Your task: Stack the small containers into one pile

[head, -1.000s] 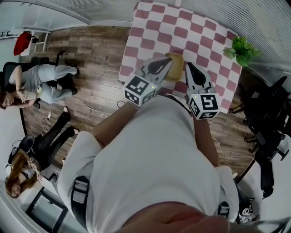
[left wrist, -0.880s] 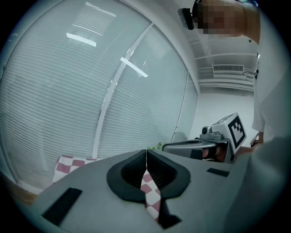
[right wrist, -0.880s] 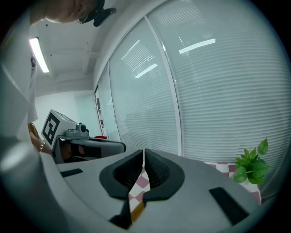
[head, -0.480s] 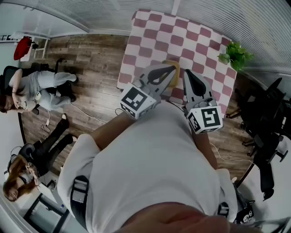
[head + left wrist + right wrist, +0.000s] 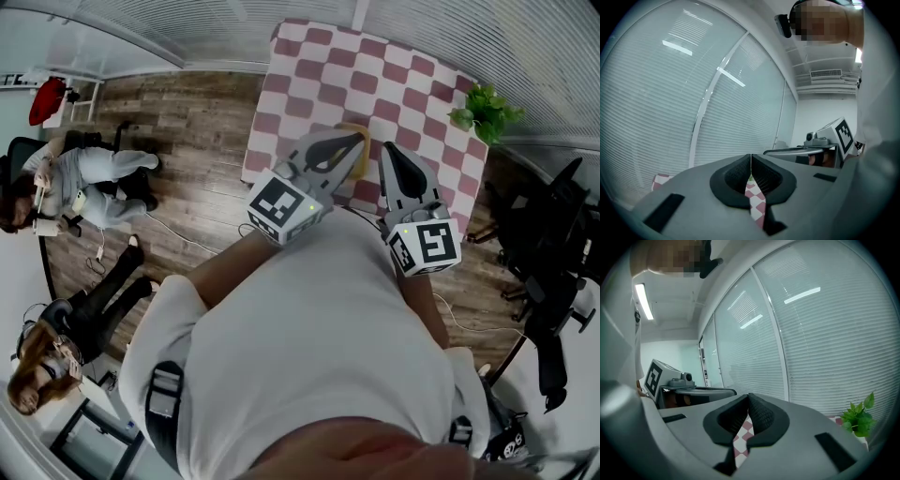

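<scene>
Only one small container shows: a yellowish tub on the pink-and-white checked table, mostly hidden behind my left gripper. That gripper hovers over the table's near edge, jaws shut and empty. My right gripper is beside it to the right, also shut with nothing in it. In the left gripper view the left gripper has its pads pressed together, with checked cloth below. In the right gripper view the right gripper is closed the same way. No other containers can be seen.
A green potted plant stands at the table's right corner, also the plant in the right gripper view. Window blinds run behind the table. Two seated people are on the wood floor at left. Black office chairs stand at right.
The head view shifted a little since a second ago, so the table sits slightly left and lower. Both grippers stay shut in nearly the same place over the near edge.
</scene>
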Action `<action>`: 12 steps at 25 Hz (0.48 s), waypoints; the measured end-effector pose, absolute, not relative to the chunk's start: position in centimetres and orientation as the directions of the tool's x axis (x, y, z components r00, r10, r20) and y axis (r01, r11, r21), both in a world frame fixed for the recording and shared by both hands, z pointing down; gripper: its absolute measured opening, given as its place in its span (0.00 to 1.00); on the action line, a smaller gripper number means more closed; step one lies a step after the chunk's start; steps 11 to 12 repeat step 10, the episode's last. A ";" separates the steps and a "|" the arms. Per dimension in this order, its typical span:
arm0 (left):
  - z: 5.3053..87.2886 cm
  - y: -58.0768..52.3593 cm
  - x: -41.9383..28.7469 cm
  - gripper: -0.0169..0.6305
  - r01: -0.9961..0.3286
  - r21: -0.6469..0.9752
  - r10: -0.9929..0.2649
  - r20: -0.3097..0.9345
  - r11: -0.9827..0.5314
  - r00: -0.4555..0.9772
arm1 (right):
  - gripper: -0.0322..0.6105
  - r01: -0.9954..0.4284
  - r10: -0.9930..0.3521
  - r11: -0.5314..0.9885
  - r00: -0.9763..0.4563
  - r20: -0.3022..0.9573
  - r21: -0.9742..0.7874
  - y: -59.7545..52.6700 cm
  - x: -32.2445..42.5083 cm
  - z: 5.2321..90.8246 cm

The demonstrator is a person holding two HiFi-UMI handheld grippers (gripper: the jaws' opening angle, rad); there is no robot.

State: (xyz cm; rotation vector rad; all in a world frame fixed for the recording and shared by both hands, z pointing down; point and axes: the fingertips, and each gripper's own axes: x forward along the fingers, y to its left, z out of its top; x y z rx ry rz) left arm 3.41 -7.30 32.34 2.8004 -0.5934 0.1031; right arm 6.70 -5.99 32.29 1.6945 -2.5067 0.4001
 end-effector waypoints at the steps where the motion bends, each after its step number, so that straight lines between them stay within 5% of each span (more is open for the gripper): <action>1: 32.3 -7.3 3.4 0.08 -0.408 0.254 -0.389 0.126 -0.877 0.913 | 0.10 -0.922 -0.899 0.351 -0.381 0.217 -0.166 -6.0 6.7 32.2; 12: 32.3 -7.3 3.3 0.08 -0.420 0.261 -0.400 0.127 -0.869 0.908 | 0.10 -0.918 -0.894 0.361 -0.390 0.218 -0.163 -5.9 6.7 32.1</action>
